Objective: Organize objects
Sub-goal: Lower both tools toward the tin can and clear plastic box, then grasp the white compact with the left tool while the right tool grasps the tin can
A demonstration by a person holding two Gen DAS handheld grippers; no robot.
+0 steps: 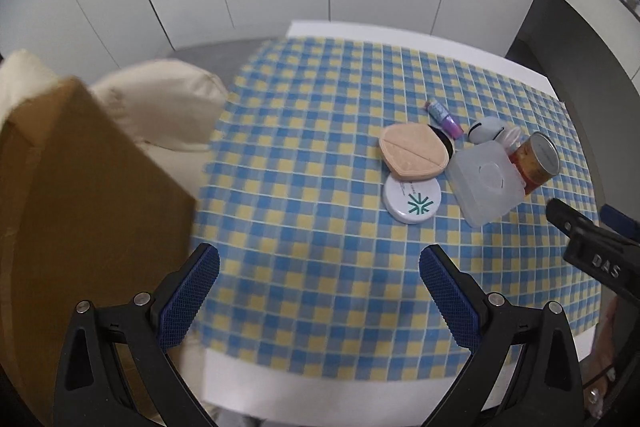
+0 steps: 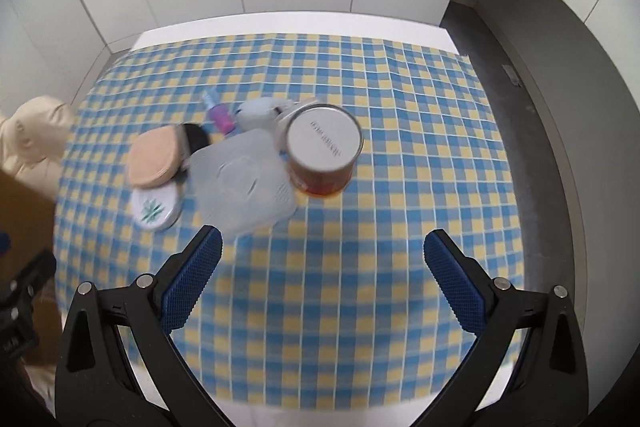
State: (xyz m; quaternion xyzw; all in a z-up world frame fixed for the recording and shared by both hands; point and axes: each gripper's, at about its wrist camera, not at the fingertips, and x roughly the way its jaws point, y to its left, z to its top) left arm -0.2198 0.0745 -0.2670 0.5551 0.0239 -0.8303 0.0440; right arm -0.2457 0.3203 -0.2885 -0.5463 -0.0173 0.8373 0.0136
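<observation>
Objects for sorting sit bunched on the checked cloth [image 2: 400,115] that covers the desk [image 1: 400,31], and I take the tin can [image 2: 325,153] as my landmark. It stands upright with its silver lid up; I can't read the lid's print. Touching its left side lies a clear plastic box [image 2: 240,183], lid on, contents too cloudy for me to make out. Left of that box, a beige puff [image 2: 158,159] overlaps a white round compact [image 2: 154,211] and hides most of a black item behind it. Behind the can, a purple tube [image 2: 222,117] and a pale rounded object [image 2: 256,113] are blurred. Far left of the can, a brown cardboard box [image 1: 80,227] is cut off, interior unseen. My left gripper [image 1: 320,291] and right gripper [image 2: 322,283] both hang spread wide, grasping nothing.
</observation>
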